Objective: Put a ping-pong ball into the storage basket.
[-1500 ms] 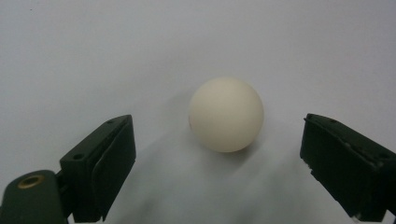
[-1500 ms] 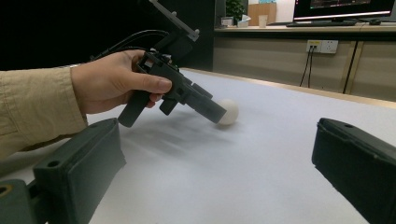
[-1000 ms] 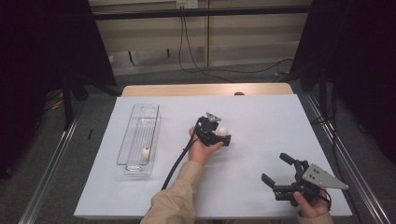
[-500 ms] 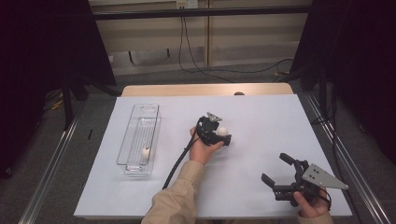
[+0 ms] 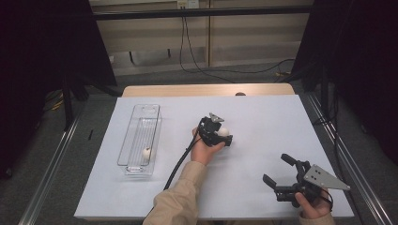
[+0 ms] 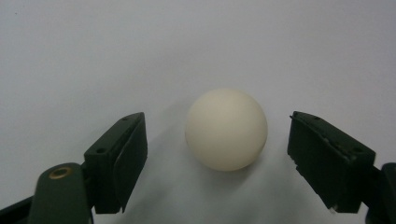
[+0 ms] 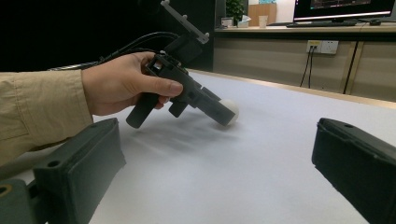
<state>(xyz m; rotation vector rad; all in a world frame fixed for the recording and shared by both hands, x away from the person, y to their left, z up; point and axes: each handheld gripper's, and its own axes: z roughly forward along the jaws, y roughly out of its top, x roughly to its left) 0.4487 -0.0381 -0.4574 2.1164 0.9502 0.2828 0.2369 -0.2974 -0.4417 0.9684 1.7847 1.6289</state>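
High view, table: a white table (image 5: 263, 122) seen from above, with a person's two forearms coming in from the bottom edge.
High view, left gripper: the left gripper (image 5: 224, 135) sits near the table's middle, tipped down toward a small cream ball (image 5: 224, 131) at its tip.
High view, tray: a clear tray (image 5: 133, 161) lies well to the left of the ball, long axis running away from the person; a second ball (image 5: 147, 153) rests inside near its close end.
High view, right gripper: the right gripper (image 5: 278, 172) waits at the near right corner, well apart from the ball, jaws wide and empty.
Left gripper view, ball: the ball (image 6: 226, 129) lies on the table straight ahead, between the two black jaws, a little nearer the right one.
Left gripper view, jaws: they have just been closing, with the ball between them; a clear gap shows on each side, so nothing is gripped yet.
Right gripper view, left hand: across the table, the left hand (image 7: 123, 84) holds its gripper (image 7: 225, 115) slanting down, its tip at the ball (image 7: 231, 108).
Right gripper view, own jaws: spread wide at the bottom corners, holding nothing.
Key relation: the ball is already centred in the left gripper's span and far from the right, so I judge the next move needs only further closing, then a carry left to the tray.
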